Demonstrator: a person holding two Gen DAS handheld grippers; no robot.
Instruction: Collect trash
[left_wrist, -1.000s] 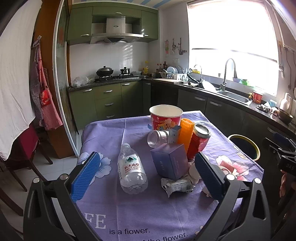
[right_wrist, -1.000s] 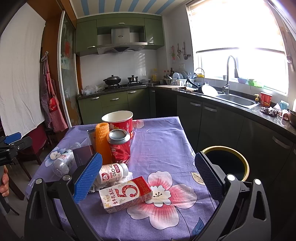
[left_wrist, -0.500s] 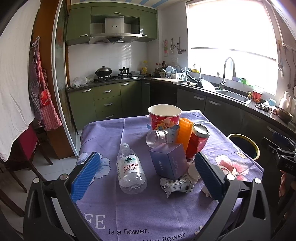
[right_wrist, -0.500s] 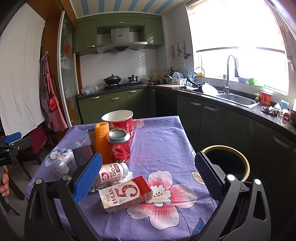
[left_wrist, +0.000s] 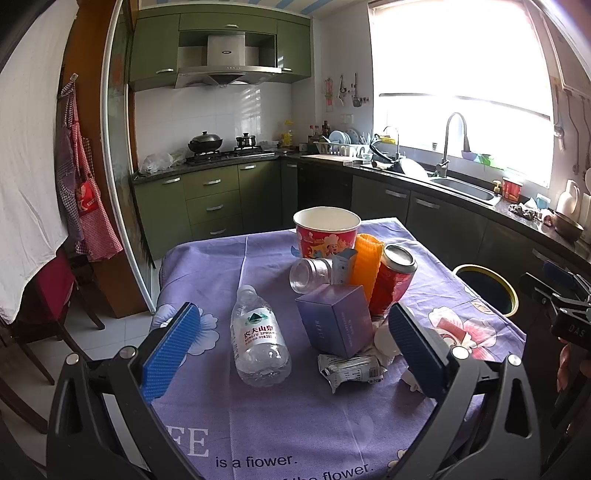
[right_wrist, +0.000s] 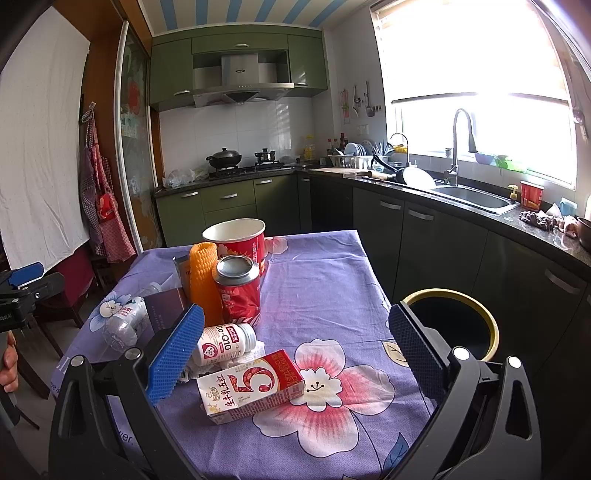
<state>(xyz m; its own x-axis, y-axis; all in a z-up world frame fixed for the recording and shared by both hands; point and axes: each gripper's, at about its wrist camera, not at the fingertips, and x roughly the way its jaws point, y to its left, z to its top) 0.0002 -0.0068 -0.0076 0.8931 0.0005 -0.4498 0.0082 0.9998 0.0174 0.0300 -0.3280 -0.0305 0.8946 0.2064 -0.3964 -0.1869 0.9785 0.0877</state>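
Trash lies on a purple flowered tablecloth (left_wrist: 207, 266). In the left wrist view: a clear water bottle (left_wrist: 258, 341) on its side, a purple box (left_wrist: 334, 321), a crumpled wrapper (left_wrist: 351, 371), a red can (left_wrist: 393, 282), an orange sleeve (left_wrist: 365, 264), a glass jar (left_wrist: 308, 275) and a red paper bucket (left_wrist: 327, 232). My left gripper (left_wrist: 291, 349) is open and empty, just short of the bottle and box. In the right wrist view: a red-white milk carton (right_wrist: 251, 386), a small yogurt bottle (right_wrist: 225, 341), the can (right_wrist: 238, 290). My right gripper (right_wrist: 293, 350) is open and empty above the carton.
A yellow-rimmed trash bin (right_wrist: 454, 325) stands on the floor right of the table, also in the left wrist view (left_wrist: 487, 291). Dark kitchen cabinets and a sink (right_wrist: 472, 197) run along the right. A chair (left_wrist: 55, 295) stands left of the table.
The left wrist view has drifted slightly, with the trash sitting a touch further left. The right gripper has not moved. Both stay open.
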